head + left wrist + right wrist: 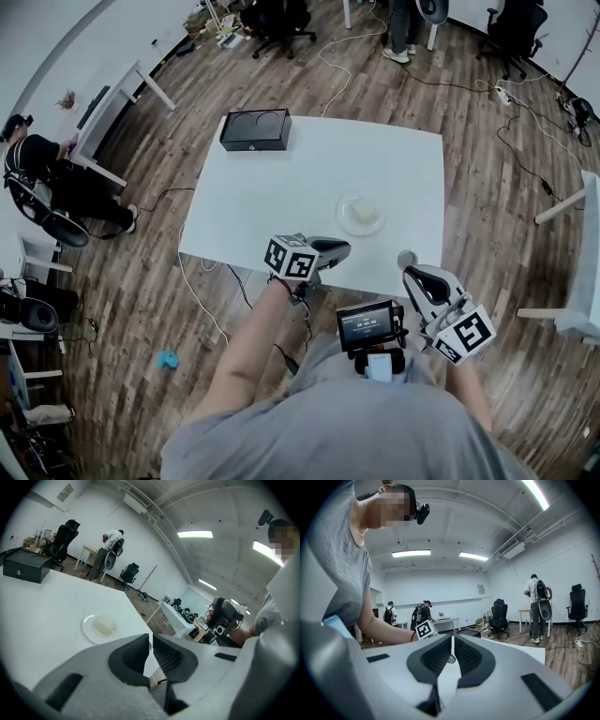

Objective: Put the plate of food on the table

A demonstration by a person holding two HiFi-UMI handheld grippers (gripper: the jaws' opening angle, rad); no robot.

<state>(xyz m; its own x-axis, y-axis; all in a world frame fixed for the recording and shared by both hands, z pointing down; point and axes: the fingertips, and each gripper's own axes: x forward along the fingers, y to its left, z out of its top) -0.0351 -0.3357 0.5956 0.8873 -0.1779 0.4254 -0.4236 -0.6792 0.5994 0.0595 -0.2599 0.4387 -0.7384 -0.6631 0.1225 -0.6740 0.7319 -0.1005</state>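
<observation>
Counting from the left: one black box (pixel 255 129) sits at the table's (pixel 281 197) far corner, clear of the work, and the left gripper (pixel 339 249) hangs by the near edge, jaws together on nothing. One plate (pixel 361 231) of food (pixel 363 210) rests on the table, seemingly delivered, so the right gripper (pixel 419 278), likewise closed and empty, idles.

A white rectangular table (pixel 281 197) stands at the centre of an open office with a dark wood-plank floor (pixel 159 281). A smaller white desk (pixel 111 111) sits near the left edge and another white desk (pixel 583 281) at the right. Black swivel office chairs (pixel 279 21) wait along the far side, where loose white cables (pixel 349 39) trail across the boards. White walls (pixel 440 585) enclose the room, which is lit by long fluorescent ceiling strips (pixel 411 553).
</observation>
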